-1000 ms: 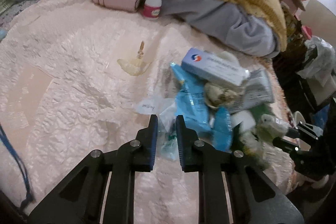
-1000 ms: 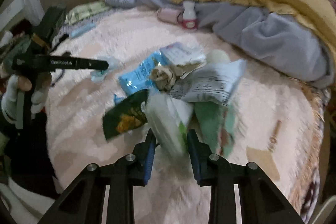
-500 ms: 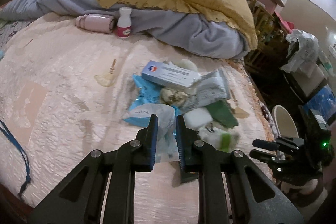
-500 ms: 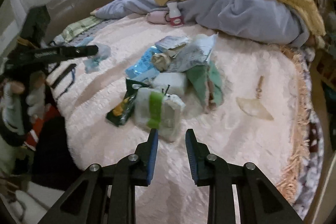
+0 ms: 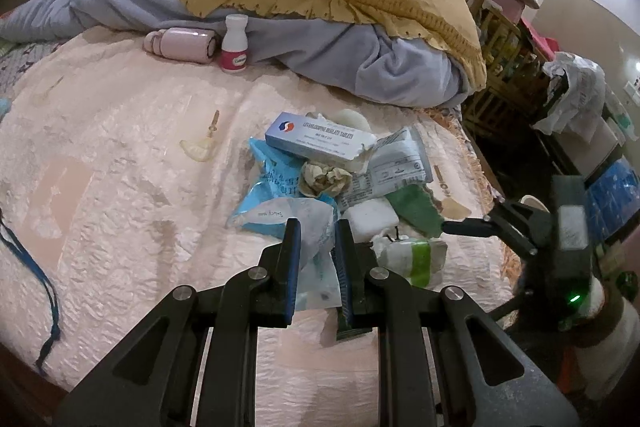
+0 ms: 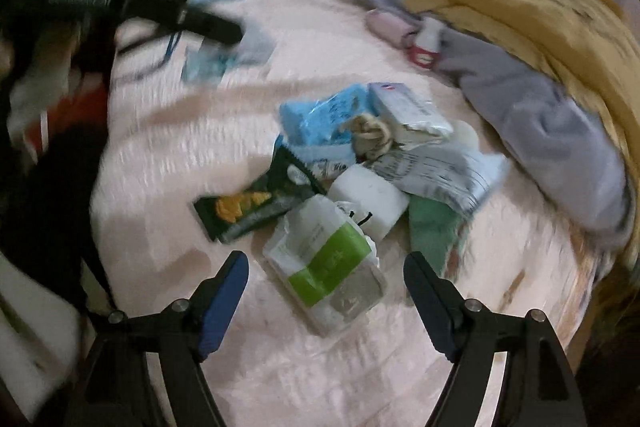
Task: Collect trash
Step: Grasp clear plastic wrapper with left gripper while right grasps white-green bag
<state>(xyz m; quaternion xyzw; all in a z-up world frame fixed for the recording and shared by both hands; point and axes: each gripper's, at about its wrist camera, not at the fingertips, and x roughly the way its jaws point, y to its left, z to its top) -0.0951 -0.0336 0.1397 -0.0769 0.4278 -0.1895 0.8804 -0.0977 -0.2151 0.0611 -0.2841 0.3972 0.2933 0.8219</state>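
Since a second ago the green-banded packet (image 6: 328,263) has left the right gripper (image 6: 326,269) and lies on the bed (image 5: 112,163) by the trash pile (image 5: 340,167) near the right edge. That gripper's jaws are opening around it, untouching. The left gripper (image 5: 316,255) stays clamped on a clear wrapper (image 5: 308,223), to add it.

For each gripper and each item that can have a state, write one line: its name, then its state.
left gripper: shut on a clear plastic bag, lifted.
right gripper: jaws opening, nothing gripped.
green-banded packet: lying on the bed, released.
tablet box: end torn open.
white bottle: upright, capped.
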